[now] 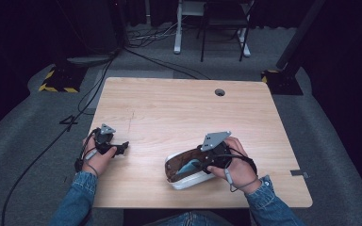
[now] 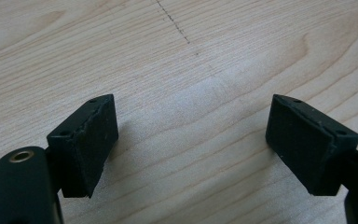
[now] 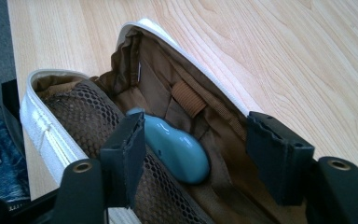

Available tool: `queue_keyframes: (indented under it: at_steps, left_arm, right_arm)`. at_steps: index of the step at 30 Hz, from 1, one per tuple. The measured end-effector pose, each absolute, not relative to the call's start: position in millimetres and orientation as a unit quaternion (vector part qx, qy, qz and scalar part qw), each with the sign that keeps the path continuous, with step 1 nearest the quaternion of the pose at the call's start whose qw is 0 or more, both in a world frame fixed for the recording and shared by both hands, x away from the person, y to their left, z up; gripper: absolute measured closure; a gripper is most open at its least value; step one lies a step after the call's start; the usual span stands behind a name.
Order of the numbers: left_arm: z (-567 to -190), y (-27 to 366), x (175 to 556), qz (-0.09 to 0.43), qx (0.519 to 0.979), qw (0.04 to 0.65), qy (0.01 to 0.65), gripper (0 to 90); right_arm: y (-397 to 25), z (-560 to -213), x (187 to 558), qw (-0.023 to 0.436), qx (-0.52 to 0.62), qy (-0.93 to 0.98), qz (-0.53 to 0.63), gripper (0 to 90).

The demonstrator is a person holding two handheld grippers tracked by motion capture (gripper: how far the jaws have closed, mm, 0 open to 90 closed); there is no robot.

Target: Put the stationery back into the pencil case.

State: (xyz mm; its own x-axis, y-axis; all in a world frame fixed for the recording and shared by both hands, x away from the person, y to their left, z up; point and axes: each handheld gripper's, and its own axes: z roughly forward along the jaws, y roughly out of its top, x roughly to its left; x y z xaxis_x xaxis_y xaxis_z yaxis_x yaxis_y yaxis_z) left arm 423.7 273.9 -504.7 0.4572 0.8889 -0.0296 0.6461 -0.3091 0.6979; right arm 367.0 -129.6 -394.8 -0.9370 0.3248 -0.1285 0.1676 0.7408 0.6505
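Observation:
A white pouch (image 1: 185, 180) with brown lining lies unzipped near the table's front edge. In the right gripper view its white rim (image 3: 37, 112) and a brown mesh pocket (image 3: 86, 114) show. A smooth blue object (image 3: 179, 151) rests inside, seen from above as a blue patch (image 1: 187, 167). My right gripper (image 3: 196, 144) is open, its jaws reaching into the pouch mouth on either side of the blue object; the high view places this gripper (image 1: 199, 162) at the pouch's right end. My left gripper (image 1: 121, 148) is open over bare wood (image 2: 191, 135), apart from the pouch.
The wooden table (image 1: 179, 108) has a cable hole (image 1: 219, 92) near its far edge and a faint dotted pencil line (image 2: 172, 21). Cables, stands and chair legs are on the grey floor beyond the table.

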Motion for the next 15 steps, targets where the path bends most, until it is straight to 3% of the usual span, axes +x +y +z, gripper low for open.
queue_keyframes:
  at_steps: [15]
  left_arm:
    - [-504.7,274.8,421.7,0.185,0.788,0.329,0.486,17.1]
  right_arm:
    - [-159.7,-376.6,374.0,0.124,0.177,0.895,0.39,32.6]
